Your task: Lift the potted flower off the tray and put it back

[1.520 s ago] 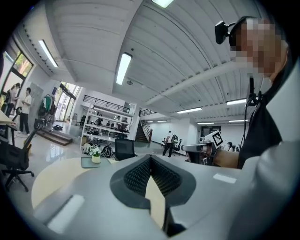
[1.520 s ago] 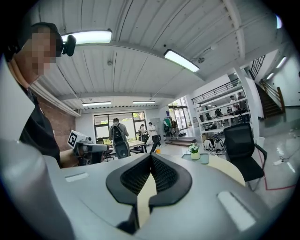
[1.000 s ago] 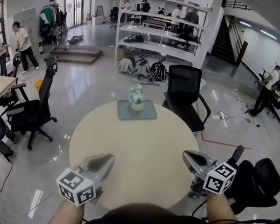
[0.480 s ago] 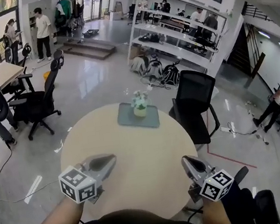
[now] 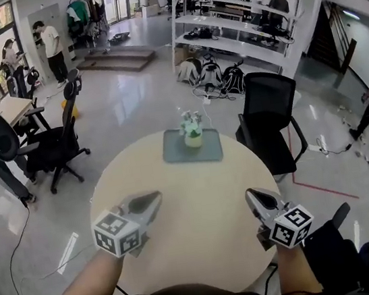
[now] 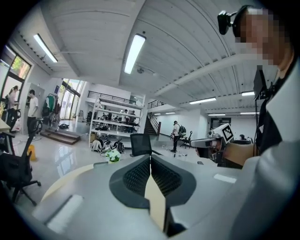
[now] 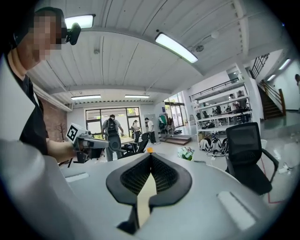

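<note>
Grey tray (image 5: 180, 153) on round beige table (image 5: 192, 203)

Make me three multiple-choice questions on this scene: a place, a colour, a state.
1. Where does the potted flower stand? A) floor B) tray C) chair
2. What colour is the round table? A) beige B) red C) black
3. The left gripper's jaws are: A) wide apart B) closed on the pot C) together, empty
Answers: B, it stands on the grey tray; A, its top is pale beige; C, the left gripper view shows them meeting with nothing between.
</note>
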`<act>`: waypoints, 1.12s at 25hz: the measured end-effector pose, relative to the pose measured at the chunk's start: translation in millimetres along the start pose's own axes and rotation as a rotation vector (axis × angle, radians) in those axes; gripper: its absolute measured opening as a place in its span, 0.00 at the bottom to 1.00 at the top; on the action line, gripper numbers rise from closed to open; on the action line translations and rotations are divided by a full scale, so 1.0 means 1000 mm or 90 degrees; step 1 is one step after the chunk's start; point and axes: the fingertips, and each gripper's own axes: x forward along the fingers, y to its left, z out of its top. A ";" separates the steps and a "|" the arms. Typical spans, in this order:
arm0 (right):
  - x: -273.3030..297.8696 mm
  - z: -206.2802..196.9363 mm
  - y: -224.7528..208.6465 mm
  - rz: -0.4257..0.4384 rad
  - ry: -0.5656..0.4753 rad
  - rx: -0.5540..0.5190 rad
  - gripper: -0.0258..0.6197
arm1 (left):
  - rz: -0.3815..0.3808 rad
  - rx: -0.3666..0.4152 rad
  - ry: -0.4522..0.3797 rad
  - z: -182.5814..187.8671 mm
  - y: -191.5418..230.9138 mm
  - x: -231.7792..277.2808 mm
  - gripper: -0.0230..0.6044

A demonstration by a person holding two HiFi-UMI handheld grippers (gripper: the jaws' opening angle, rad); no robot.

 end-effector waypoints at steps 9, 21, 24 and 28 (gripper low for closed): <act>0.059 -0.012 -0.042 -0.042 0.009 0.009 0.06 | 0.007 -0.020 0.051 -0.029 0.087 0.094 0.16; 0.113 -0.038 -0.124 -0.029 0.006 0.030 0.06 | 0.059 -0.029 0.170 -0.100 0.170 0.276 0.41; 0.124 -0.058 -0.151 -0.041 0.004 0.053 0.06 | 0.070 -0.039 0.199 -0.126 0.197 0.323 0.51; 0.146 -0.086 -0.175 -0.042 0.011 0.064 0.06 | 0.074 -0.020 0.230 -0.156 0.234 0.383 0.63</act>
